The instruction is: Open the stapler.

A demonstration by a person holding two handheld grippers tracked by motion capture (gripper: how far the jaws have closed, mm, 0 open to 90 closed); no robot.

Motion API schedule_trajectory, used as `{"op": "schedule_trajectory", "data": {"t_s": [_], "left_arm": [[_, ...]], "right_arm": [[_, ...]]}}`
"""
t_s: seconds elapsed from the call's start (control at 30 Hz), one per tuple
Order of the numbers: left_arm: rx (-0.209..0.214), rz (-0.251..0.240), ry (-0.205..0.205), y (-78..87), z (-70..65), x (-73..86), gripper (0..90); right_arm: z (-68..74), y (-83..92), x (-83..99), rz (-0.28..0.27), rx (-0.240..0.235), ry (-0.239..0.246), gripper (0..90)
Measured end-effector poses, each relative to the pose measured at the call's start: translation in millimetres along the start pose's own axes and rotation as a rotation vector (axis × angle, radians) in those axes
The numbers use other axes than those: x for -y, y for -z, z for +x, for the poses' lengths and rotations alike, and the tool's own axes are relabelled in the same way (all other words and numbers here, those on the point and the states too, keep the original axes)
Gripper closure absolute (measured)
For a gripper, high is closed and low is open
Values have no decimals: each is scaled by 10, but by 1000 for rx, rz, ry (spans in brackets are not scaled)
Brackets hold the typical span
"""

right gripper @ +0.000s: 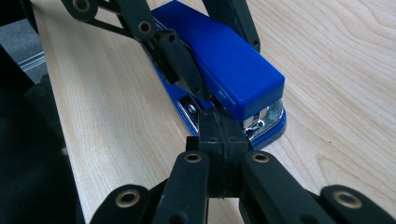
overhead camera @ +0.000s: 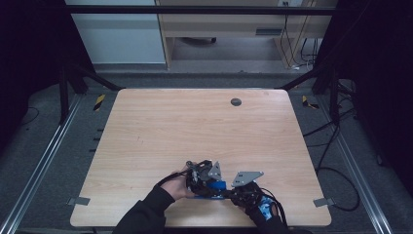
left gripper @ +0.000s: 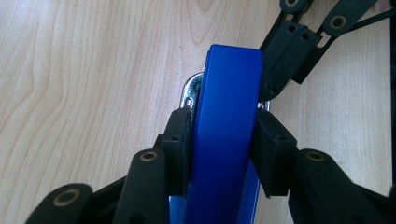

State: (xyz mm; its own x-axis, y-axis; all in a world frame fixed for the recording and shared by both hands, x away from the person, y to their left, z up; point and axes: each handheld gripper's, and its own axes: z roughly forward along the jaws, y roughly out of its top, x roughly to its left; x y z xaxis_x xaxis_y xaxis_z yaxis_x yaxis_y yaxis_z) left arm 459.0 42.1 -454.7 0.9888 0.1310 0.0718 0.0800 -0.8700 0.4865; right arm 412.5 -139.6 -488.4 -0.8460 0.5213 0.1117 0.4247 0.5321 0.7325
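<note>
A blue stapler (overhead camera: 215, 187) lies on the wooden table (overhead camera: 195, 126) near its front edge. In the left gripper view its blue top (left gripper: 229, 116) runs straight up between the two black pads. My left gripper (left gripper: 226, 140) is shut on the stapler, with one pad on each side of its body. The high view shows this gripper (overhead camera: 202, 178) at the stapler's left end. My right gripper (right gripper: 219, 140) is shut with nothing between its pads. Its tip sits right at the stapler's (right gripper: 224, 56) metal front end, and I cannot tell whether it touches.
A small grey round cap (overhead camera: 235, 102) is set into the far part of the tabletop. The table's front edge (overhead camera: 195, 225) is close behind both hands. Metal rails and cables (overhead camera: 336, 131) run along the floor at the sides.
</note>
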Motion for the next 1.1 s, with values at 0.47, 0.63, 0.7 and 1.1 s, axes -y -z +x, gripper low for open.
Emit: {"op": "schedule_trajectory", "data": {"t_s": [0.47,0.63,0.7,1.1], "left_arm": [[18,22,-59,4,16,-25,634],[27,25,-64,6,27,-25,638],[28,26,-66,7,30,-26,638],[46,18,-64,12,45,-21,647]], "right_arm": [[4,5,27,-16,17,-11,900],[13,0,22,-17,23,-12,900],[13,0,22,-17,23,-14,900],[12,0,20,-15,21,-20,900]]}}
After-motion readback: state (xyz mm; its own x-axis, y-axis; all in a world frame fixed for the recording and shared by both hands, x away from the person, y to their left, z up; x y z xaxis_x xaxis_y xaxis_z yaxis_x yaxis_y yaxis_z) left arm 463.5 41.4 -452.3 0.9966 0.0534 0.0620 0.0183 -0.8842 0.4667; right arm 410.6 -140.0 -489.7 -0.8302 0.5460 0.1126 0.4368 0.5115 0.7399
